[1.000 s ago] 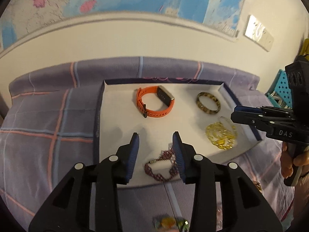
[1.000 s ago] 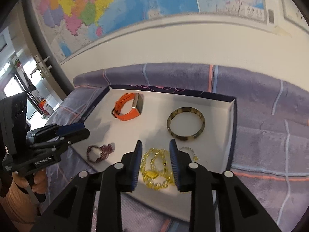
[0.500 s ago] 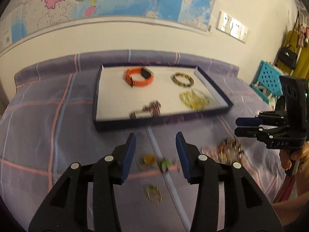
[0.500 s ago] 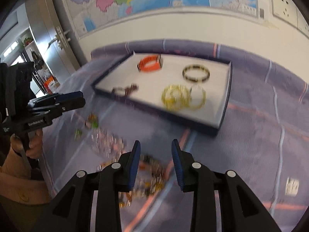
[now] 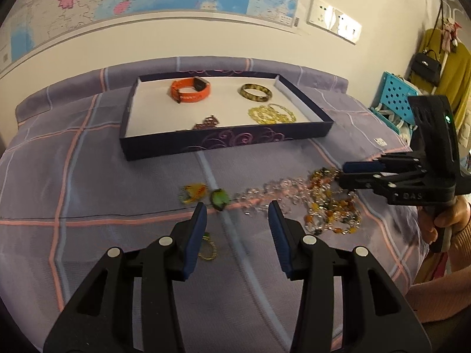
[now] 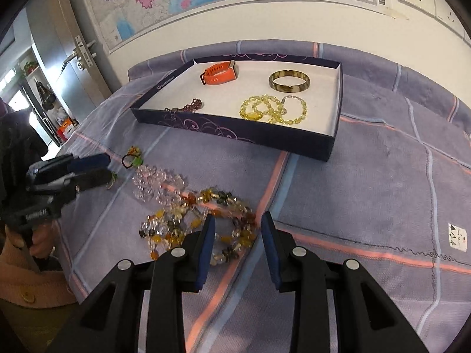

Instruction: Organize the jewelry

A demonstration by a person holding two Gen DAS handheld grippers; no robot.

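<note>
Left gripper (image 5: 237, 216): jaws open, nothing between them, above the bedspread (image 5: 88, 176) near the green charm (image 5: 219, 199). Right gripper (image 6: 237, 229): jaws open, empty, over the amber bead strand (image 6: 200, 220). Clear beads (image 6: 156, 184) lie beside it at 10 o'clock. The tray (image 6: 294, 139) at 12 o'clock holds the orange band (image 6: 219, 73), bangle (image 6: 289, 81), yellow beads (image 6: 270, 108) and a dark bracelet (image 6: 188, 106).
</note>
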